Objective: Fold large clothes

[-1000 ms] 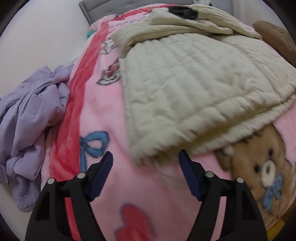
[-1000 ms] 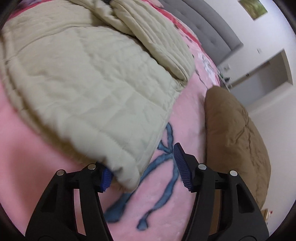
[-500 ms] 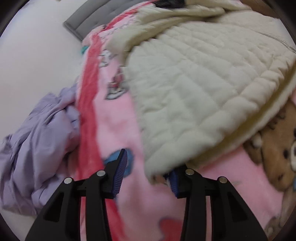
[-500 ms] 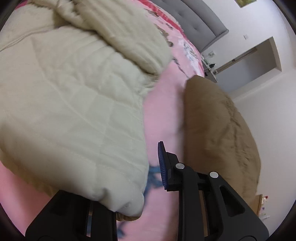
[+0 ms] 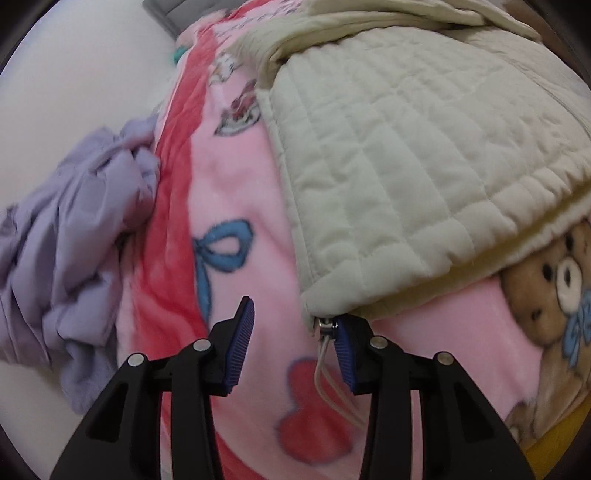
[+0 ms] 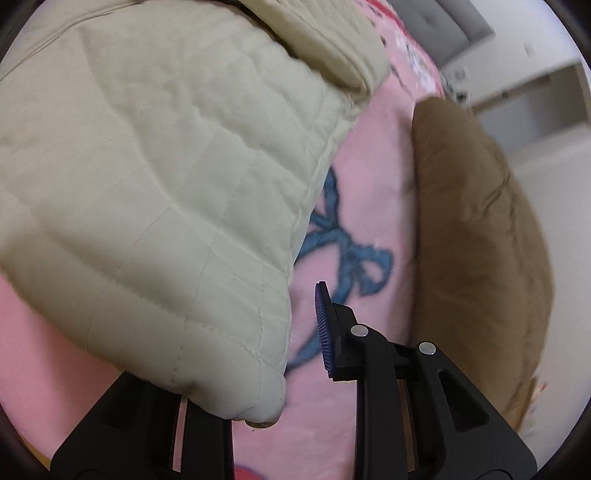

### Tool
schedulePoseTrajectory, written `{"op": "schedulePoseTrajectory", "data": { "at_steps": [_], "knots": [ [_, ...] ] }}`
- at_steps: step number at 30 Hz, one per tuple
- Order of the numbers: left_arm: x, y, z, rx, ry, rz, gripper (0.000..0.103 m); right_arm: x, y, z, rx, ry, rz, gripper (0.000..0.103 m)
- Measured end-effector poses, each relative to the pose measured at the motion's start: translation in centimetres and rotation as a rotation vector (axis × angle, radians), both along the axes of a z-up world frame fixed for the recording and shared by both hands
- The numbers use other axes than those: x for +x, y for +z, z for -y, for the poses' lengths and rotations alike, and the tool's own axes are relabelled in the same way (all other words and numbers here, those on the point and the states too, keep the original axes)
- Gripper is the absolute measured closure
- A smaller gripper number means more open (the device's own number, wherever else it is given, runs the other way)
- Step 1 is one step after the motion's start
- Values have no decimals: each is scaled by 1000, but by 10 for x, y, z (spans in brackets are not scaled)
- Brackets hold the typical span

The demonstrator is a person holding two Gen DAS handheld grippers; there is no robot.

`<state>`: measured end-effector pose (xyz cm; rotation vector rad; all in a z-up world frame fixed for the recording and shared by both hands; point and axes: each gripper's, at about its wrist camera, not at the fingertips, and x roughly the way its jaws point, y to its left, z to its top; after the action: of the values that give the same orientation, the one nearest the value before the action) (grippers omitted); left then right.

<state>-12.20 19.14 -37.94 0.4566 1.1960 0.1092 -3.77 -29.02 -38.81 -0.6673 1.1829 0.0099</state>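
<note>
here, left gripper (image 5: 291, 341) half-closed with nothing pinched; right pad touches zipper end at quilted cream jacket (image 5: 406, 155) corner, left pad over bare pink blanket (image 5: 236, 177). right gripper (image 6: 295, 343) narrow; jacket corner (image 6: 147, 192) drapes over left finger and hides it, so grip cannot be confirmed. jacket spread on bed. farther: lilac garment (image 5: 74, 236) bunched at blanket's left edge, brown pillow (image 6: 476, 229), grey headboard (image 6: 443, 26) cut off.

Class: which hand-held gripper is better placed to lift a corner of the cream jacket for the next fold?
Probably right: the cream jacket corner drapes over one finger of the right hand-held gripper. The left hand-held gripper only meets a corner at one fingertip.
</note>
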Motion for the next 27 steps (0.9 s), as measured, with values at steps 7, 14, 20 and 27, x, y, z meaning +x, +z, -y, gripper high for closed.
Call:
{"op": "schedulePoseTrajectory", "data": {
  "at_steps": [7, 14, 20, 27],
  "knots": [
    [-3, 47, 13, 36, 39, 53, 87, -11, 57, -8, 40, -1, 51, 92],
    [49, 143, 10, 87, 53, 267, 87, 47, 160, -4, 133, 6, 203, 87],
    [146, 181, -3, 107, 42, 399, 87, 129, 215, 5, 223, 36, 282, 77],
    [268, 171, -18, 27, 84, 350, 87, 240, 207, 18, 467, -12, 125, 77]
  ]
}}
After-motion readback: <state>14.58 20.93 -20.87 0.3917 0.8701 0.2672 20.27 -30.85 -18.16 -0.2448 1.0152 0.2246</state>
